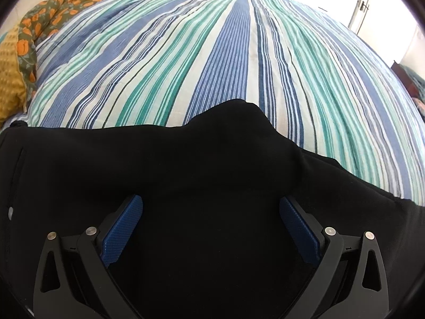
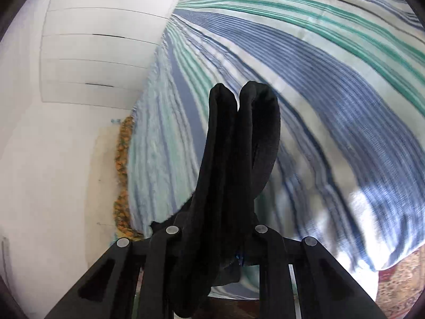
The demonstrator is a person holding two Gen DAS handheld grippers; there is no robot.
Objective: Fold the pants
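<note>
Nearest my left camera, the left gripper (image 1: 211, 212) hangs with its two blue pads (image 1: 122, 228) spread wide, nothing between them, over the black pants (image 1: 186, 164). I count one pair, plain matte black, lying across the near edge of the striped bedspread (image 1: 225, 53). On my right camera, the right gripper (image 2: 216, 239) is clamped narrow on a bunch of the same pants (image 2: 239, 146), whose two rounded folds stand up beyond its fingers, lifted off the bedspread (image 2: 332, 93). At far left lie one floral cloth (image 1: 47, 13) and one mustard knit (image 1: 10, 79). I see no containers.
</note>
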